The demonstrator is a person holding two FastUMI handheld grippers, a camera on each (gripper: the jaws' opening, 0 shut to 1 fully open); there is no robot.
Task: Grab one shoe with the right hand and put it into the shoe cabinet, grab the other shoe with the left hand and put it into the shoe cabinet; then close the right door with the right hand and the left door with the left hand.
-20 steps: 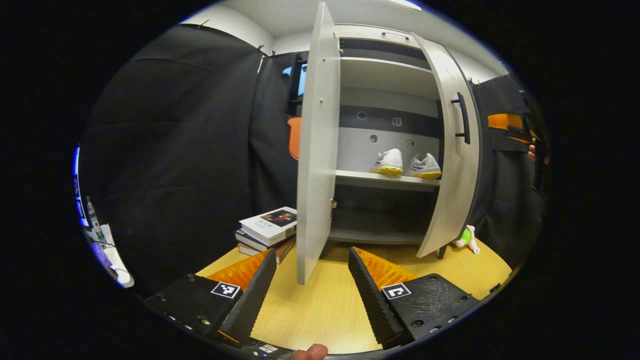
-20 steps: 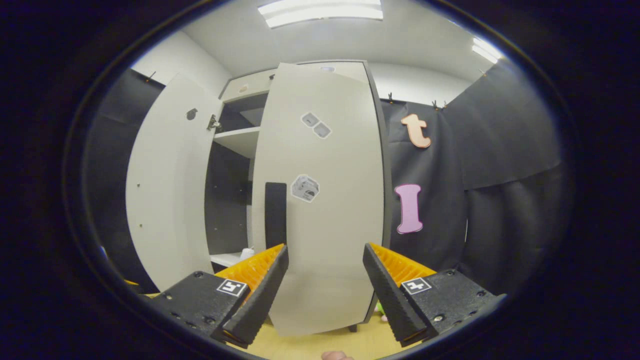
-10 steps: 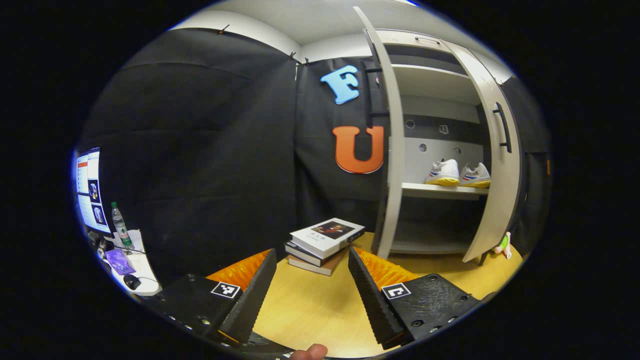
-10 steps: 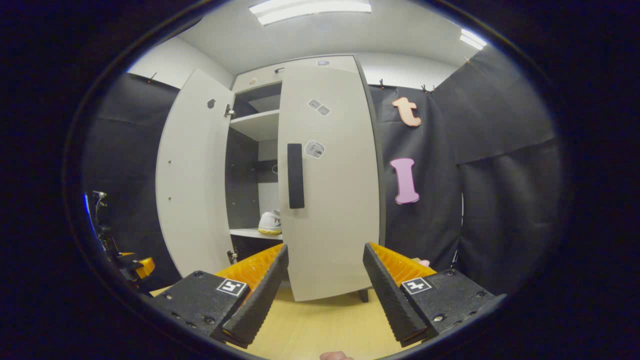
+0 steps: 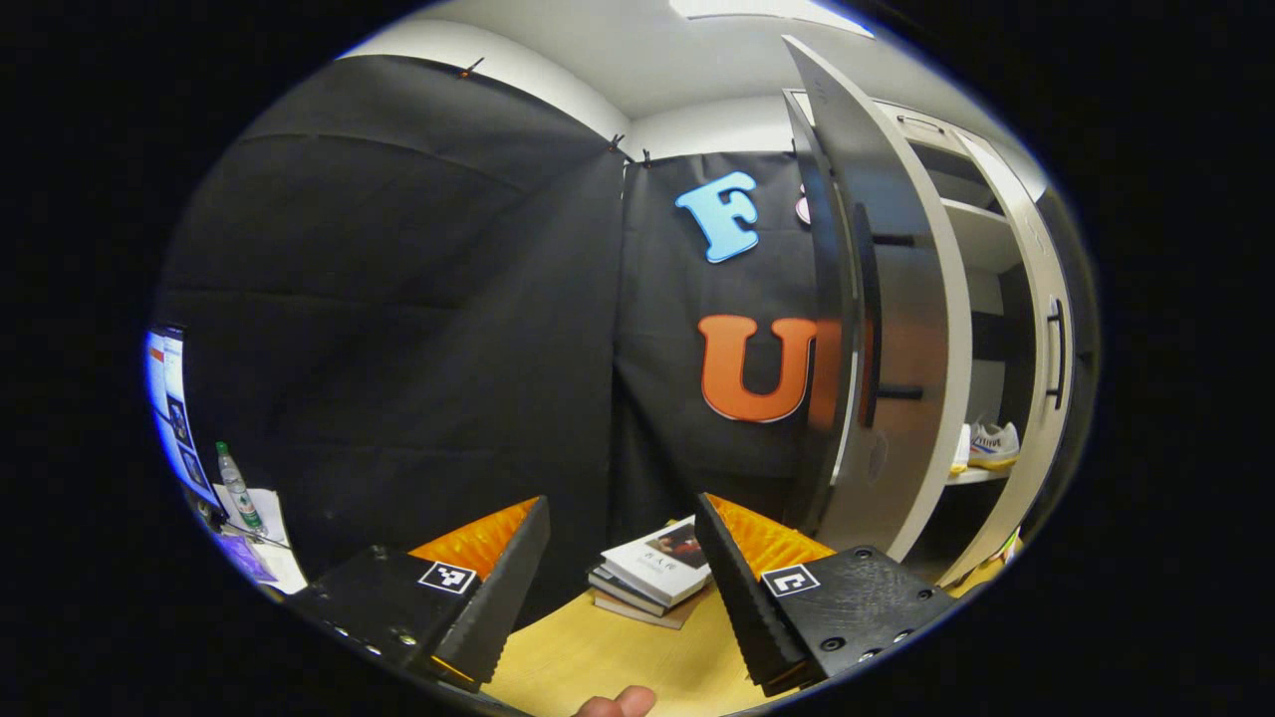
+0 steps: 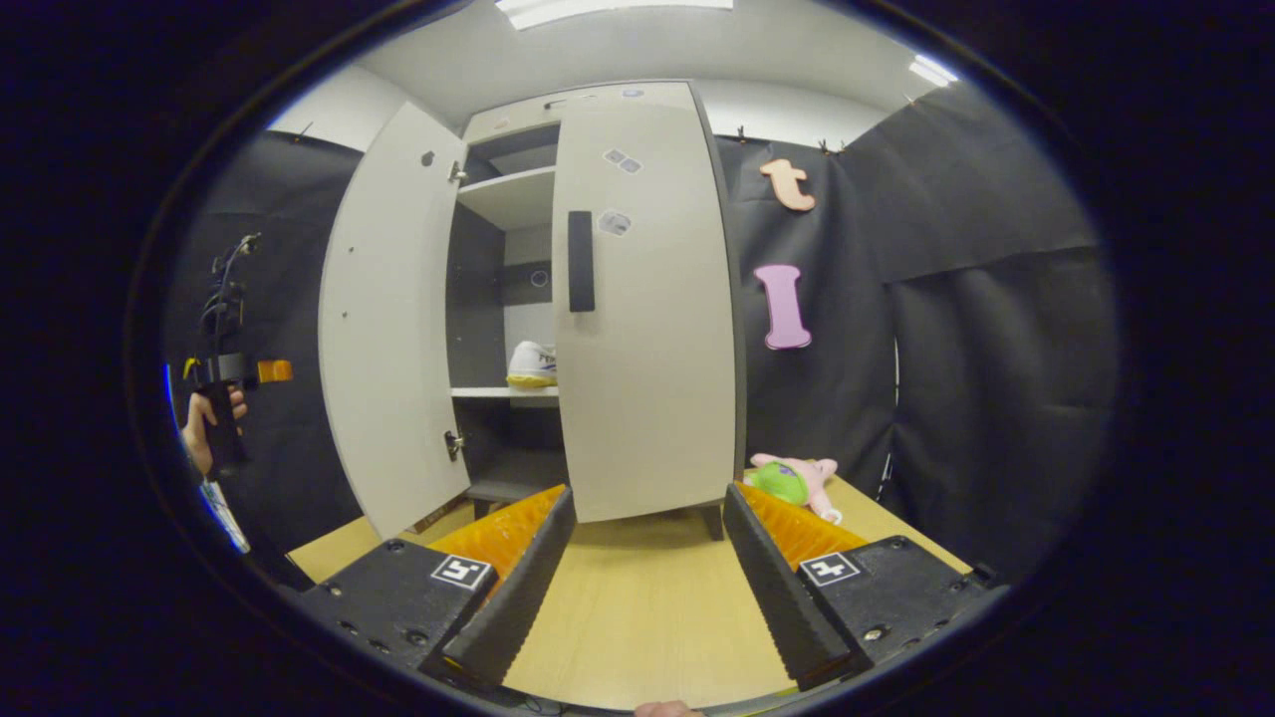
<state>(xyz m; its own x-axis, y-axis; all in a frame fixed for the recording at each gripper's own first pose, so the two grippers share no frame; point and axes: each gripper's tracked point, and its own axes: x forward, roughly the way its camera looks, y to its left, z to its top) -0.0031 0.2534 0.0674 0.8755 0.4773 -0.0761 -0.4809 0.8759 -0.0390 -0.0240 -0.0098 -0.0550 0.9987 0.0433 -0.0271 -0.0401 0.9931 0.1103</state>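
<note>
2 shoes are seen shelved in the cabinet, yet with left gripper and right gripper spread empty, the left door could be swung against the protruding heel.

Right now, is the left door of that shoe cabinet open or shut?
Open. In the right gripper view the left door swings outward, baring the shelf with a shoe on it.

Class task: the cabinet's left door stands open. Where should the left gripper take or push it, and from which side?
Judging by its pose, push the left door on its outer face near the free edge, beside the vertical handle, farthest from the hinges.
</note>
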